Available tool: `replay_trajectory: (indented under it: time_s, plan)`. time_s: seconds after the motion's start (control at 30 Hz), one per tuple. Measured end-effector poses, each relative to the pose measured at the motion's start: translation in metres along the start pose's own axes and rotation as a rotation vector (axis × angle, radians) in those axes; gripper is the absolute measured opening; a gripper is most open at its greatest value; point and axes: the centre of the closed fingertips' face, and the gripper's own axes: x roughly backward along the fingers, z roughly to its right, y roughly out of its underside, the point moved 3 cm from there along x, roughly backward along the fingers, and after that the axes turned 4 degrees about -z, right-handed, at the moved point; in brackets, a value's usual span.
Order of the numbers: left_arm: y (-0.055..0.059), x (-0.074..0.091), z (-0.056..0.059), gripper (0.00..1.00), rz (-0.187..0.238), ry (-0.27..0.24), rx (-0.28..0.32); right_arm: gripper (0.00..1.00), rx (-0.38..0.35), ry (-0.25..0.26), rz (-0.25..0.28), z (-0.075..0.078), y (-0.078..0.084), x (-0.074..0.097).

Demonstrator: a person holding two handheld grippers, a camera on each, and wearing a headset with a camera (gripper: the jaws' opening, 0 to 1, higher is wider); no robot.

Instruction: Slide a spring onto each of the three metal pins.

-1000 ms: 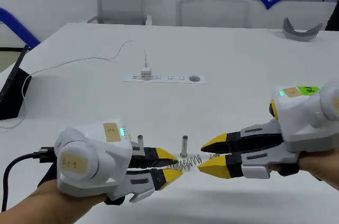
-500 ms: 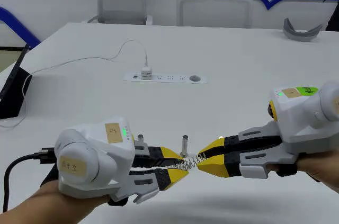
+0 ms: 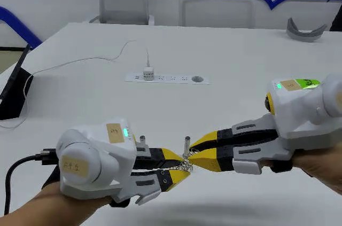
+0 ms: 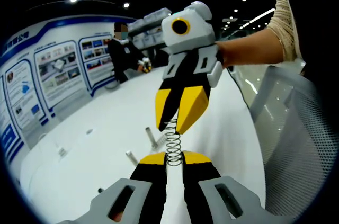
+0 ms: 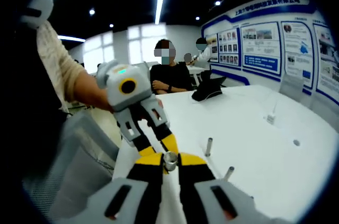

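Surface [image 3: 240, 60] white and wide, wall posters [image 5: 262, 49] around; left gripper [image 4: 172, 158] and right gripper [image 5: 168, 161] each pinch one end of a spring [image 4: 173, 140].

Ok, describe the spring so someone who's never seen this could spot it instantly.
Over the near end of the white table, two yellow-tipped tongs meet tip to tip. The spring is the thin wire coil bridging the left tongs and right tongs, unlike the solid upright pins standing nearby.

Spring [image 3: 186, 166] between left gripper [image 3: 180, 169] and right gripper [image 3: 195, 155], over the table [image 3: 240, 103].
I saw one pin [image 3: 187, 145] standing just behind the spring, a second pin [image 3: 142, 141] left of it, the socket strip [image 3: 165, 78] well beyond.
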Motion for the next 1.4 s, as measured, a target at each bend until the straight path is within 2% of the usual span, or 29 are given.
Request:
replay_trajectory:
  time_s: [0.37, 0.6, 0.93, 1.4]
  plan:
    - [0.003, 0.000, -0.003, 0.10, 0.006, -0.026, 0.023, 0.12, 0.060, 0.013, -0.026, 0.001, -0.005, -0.012]
    - [0.005, 0.004, -0.007, 0.11, 0.025, -0.056, 0.048, 0.12, 0.050, 0.013, -0.030, 0.007, -0.008, -0.020]
    - [0.014, 0.012, -0.011, 0.27, 0.043, -0.088, 0.131, 0.12, 0.045, 0.010, -0.030, 0.010, -0.009, -0.026]
    - [0.030, 0.032, -0.014, 0.50, 0.049, -0.139, 0.208, 0.12, 0.045, 0.031, -0.025, 0.019, -0.012, -0.028]
